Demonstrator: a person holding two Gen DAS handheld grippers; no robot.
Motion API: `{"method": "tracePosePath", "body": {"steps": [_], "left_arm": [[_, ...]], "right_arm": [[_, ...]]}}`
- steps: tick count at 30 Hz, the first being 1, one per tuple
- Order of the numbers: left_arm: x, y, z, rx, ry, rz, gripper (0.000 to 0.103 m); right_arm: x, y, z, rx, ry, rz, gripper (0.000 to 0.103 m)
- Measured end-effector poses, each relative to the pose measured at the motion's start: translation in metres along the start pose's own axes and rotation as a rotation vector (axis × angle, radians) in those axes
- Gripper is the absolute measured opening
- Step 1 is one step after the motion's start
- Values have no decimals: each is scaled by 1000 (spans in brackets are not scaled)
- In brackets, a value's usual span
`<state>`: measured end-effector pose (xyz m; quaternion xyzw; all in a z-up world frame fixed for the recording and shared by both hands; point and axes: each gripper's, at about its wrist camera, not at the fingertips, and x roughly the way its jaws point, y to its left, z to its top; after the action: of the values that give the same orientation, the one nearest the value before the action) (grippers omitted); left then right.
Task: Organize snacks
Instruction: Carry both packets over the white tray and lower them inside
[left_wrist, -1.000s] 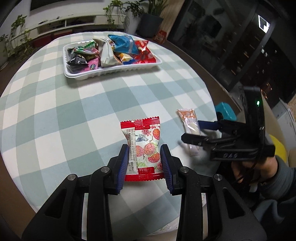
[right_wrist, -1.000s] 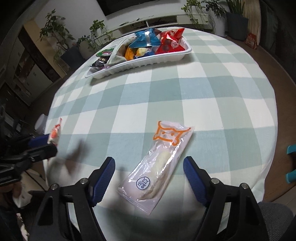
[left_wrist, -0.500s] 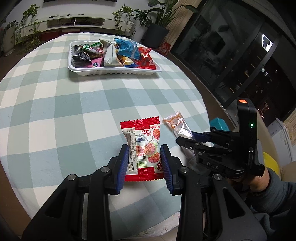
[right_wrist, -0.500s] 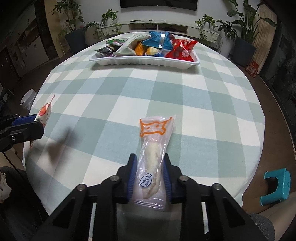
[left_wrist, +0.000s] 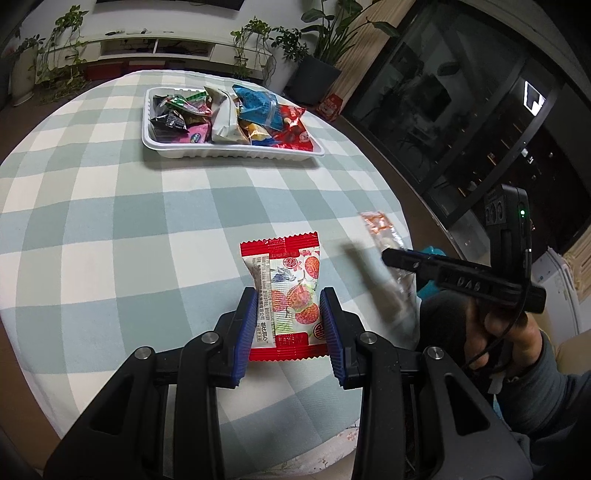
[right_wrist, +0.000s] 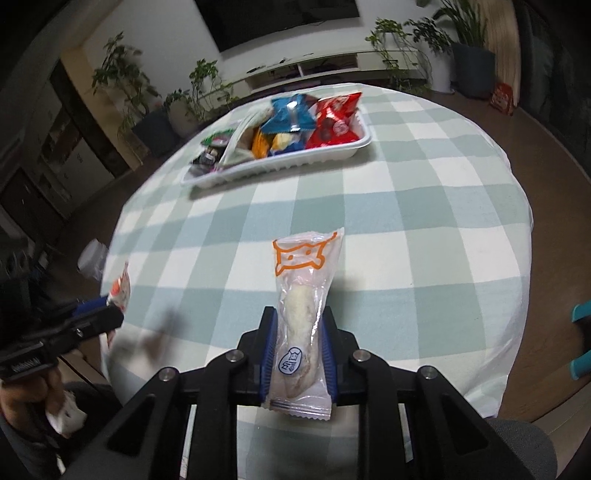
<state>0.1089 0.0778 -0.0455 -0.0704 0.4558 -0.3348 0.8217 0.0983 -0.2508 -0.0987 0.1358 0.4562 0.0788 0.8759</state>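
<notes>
- The left tongs (left_wrist: 288, 328) pinch a red-edged strawberry-print snack packet (left_wrist: 286, 291), ready to carry.
- The right tongs (right_wrist: 298, 350), closing the last bit, squeeze a clear plastic pouch with an orange cat outline (right_wrist: 303, 306).
- Both snacks are near; the white plastic tray (left_wrist: 236, 153) of sorted snacks sits far across the checked tabletop (left_wrist: 110, 221), likely their destination.

Tray (left_wrist: 177, 153) of snacks on the table's (left_wrist: 110, 221) far side (packets heaped inside), plants (left_wrist: 258, 40) behind

Clear snack packet (left_wrist: 391, 266) motion-blurred in left view; tray (right_wrist: 280, 170) snacks' labels too small.
</notes>
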Motion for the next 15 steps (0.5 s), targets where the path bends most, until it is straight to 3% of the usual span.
{"method": "tracePosePath", "body": {"steps": [5, 10, 15], "left_arm": [[-11, 16, 19, -31, -35, 21, 32], [-29, 37, 69, -61, -105, 50, 32], [-38, 45, 141, -61, -174, 97, 32]], "right_arm": [[-19, -45, 24, 126, -42, 23, 25], [-49, -87, 73, 212, -145, -2, 25], [-79, -74, 145, 159, -269, 8, 25]]}}
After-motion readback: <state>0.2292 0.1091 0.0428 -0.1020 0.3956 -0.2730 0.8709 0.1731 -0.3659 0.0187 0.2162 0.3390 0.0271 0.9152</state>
